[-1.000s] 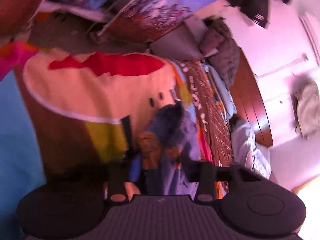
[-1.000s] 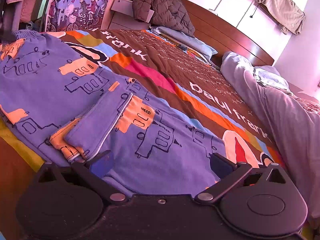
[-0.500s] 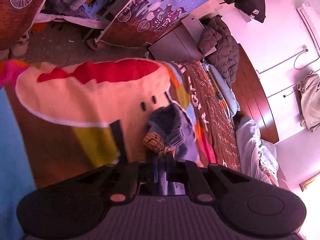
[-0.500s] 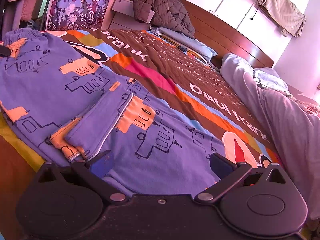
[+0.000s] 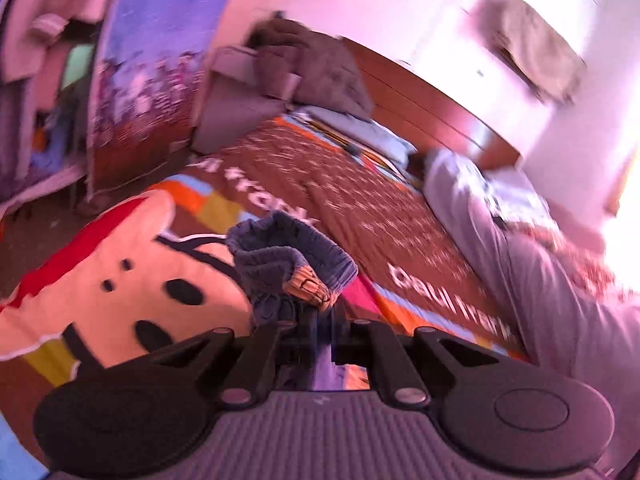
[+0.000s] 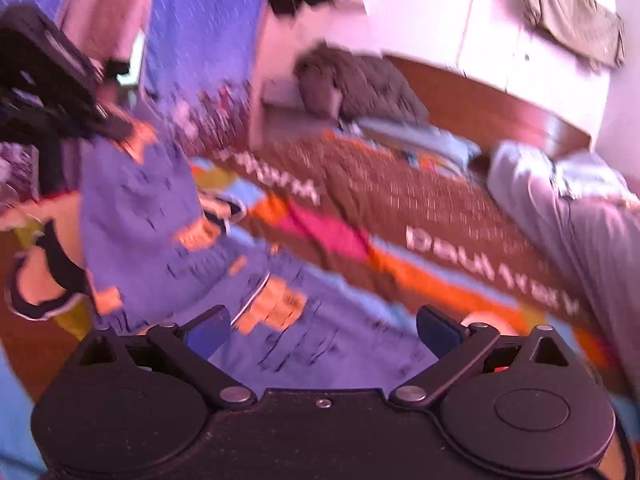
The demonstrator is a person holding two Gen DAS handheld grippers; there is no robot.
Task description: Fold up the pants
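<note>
Left gripper (image 5: 320, 332), clamped on the pants (image 6: 168, 240) waistband, is now lifting it off the bedspread (image 5: 360, 184); fold beginning. Right gripper (image 6: 320, 326) is hovering spread wide, pants just ahead.

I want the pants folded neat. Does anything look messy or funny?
Yes. The left claw pinches the pants' waistband, bunching it into a lump, and the pants hang stretched and crooked over the bedspread. The right claw holds nothing.
</note>
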